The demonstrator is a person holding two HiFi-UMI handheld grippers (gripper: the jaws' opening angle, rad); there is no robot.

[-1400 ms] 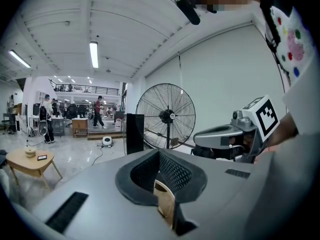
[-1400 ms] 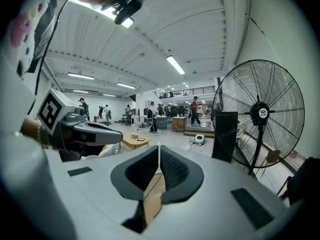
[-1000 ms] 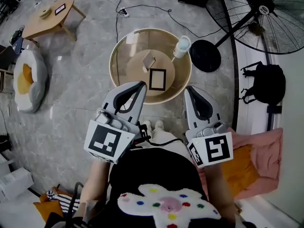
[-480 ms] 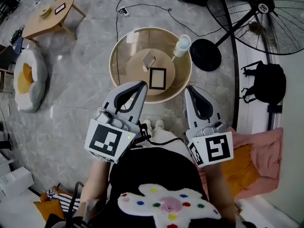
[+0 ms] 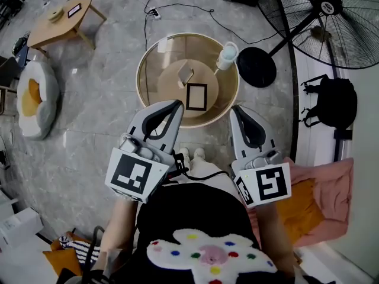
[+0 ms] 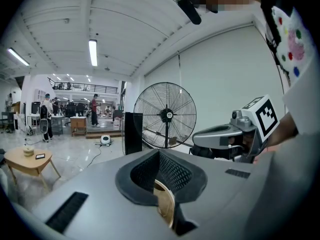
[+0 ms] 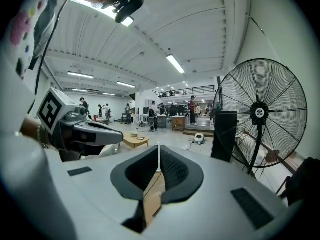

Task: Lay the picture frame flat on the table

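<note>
- The left gripper (image 5: 176,105) has its jaws closed together with nothing between them. Its own view shows the two dark pads meeting at the tip.
- The right gripper (image 5: 235,111) also has its jaws pressed together and holds nothing.
- Both grippers are held side by side in front of the person's body. Their tips are over the near edge of a round glass worktop (image 5: 159,70) with a pale wooden rim.
- The picture frame (image 5: 196,97) is on the near half of the worktop, slightly right of centre. It is a black rectangular border around a pale inside.
- In the head view the frame appears between the two gripper tips and just beyond them, touching neither.
- The frame's face is turned toward the camera above. I cannot tell from this steep angle whether it lies flat or leans.
- A small tan card-like piece (image 5: 186,74) is near the worktop's centre, just beyond the frame and tilted at an angle to it.
- A white cup-like container (image 5: 227,56) stands at the far right edge of the worktop.
- A large black pedestal fan (image 5: 329,15) stands on the floor off the worktop's far right side, with its round base close to the rim.
- A black bag (image 5: 331,103) lies further right, and a pink cushion (image 5: 317,203) is beside the person's right arm.
- A low wooden table (image 5: 62,21) and a white and yellow floor seat (image 5: 37,99) are well apart from the worktop on the left.
</note>
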